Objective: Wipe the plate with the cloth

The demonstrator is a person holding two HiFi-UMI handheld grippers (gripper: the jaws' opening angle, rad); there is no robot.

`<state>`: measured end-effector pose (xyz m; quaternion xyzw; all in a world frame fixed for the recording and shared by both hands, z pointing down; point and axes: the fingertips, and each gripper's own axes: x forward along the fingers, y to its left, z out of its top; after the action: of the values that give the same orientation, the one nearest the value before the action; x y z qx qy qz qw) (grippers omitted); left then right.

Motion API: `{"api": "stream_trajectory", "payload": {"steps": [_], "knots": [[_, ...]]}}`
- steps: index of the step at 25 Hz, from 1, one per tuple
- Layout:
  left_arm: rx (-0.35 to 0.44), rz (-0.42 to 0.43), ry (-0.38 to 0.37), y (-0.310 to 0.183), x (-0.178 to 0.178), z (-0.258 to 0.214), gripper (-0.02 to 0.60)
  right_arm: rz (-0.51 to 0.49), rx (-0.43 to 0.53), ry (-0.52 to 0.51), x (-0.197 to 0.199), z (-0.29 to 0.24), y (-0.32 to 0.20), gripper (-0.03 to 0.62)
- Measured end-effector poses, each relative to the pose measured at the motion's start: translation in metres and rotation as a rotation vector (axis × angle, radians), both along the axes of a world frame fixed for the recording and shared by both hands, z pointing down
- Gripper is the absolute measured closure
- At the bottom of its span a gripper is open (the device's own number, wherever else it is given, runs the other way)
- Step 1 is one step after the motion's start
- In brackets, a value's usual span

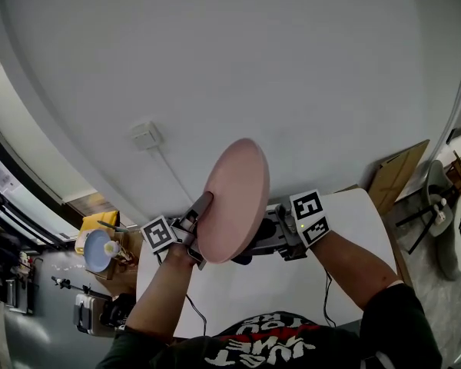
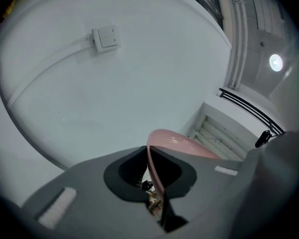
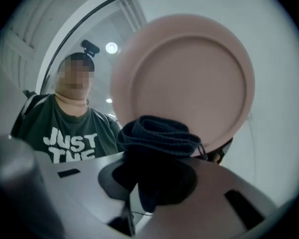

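Two tongs work in the air above a white desk (image 1: 353,221). The left tongs (image 2: 155,178) are clamped on the rim of a pink plate (image 1: 235,197), biting its lower left edge as the head view shows it. The plate stands on edge, tilted slightly, well clear of the desk. Its hollow face is turned toward the right tongs (image 3: 154,179).

The right tongs are closed on a dark cloth (image 3: 158,136), bunched in folds that stick out past the tips. In the right gripper view the cloth lies over the plate's lower rim. Whether it touches the face or only sits just in front of it cannot be told. From the head view these tongs are just beside the plate's right edge, partly hidden behind it.

Room around the plate is wide. A plain white wall (image 1: 276,60) stands behind, with only a switch (image 1: 146,135) and a thin line running down from it. The plate's upper rim is free all round. Below, the bare desk top spreads between the person's forearms. Cardboard (image 1: 398,171) leans past the desk's far right corner, and clutter sits beyond its left edge.
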<state>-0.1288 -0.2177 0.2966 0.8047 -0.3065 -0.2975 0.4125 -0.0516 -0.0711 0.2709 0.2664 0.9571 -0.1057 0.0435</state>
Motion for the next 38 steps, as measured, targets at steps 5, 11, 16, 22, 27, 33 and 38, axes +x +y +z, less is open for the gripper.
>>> {"api": "stream_trajectory", "payload": {"steps": [5, 11, 16, 22, 27, 33, 38], "knots": [[0.004, 0.062, -0.045, 0.012, 0.021, -0.002, 0.565, 0.150, 0.004, 0.128, -0.020, 0.040, -0.035, 0.537], [-0.011, 0.102, -0.070, 0.024, 0.035, 0.003, 0.565, 0.322, -0.046, 0.123, -0.010, 0.045, -0.082, 0.537], [-0.020, 0.093, -0.088, 0.026, 0.028, 0.010, 0.563, 0.400, -0.077, 0.016, 0.016, 0.012, -0.104, 0.537], [-0.043, 0.028, -0.092, 0.018, 0.006, 0.019, 0.563, 0.430, -0.010, -0.082, 0.052, -0.036, -0.097, 0.537], [-0.030, -0.009, -0.087, 0.008, -0.005, 0.011, 0.563, 0.371, 0.068, -0.077, 0.052, -0.052, -0.062, 0.537], [-0.004, 0.005, -0.062, 0.009, 0.005, -0.002, 0.563, 0.250, 0.088, -0.014, 0.022, -0.027, -0.018, 0.537], [0.017, 0.062, -0.058, 0.022, 0.027, -0.016, 0.563, 0.243, 0.089, 0.056, -0.002, 0.003, -0.018, 0.537]]}}
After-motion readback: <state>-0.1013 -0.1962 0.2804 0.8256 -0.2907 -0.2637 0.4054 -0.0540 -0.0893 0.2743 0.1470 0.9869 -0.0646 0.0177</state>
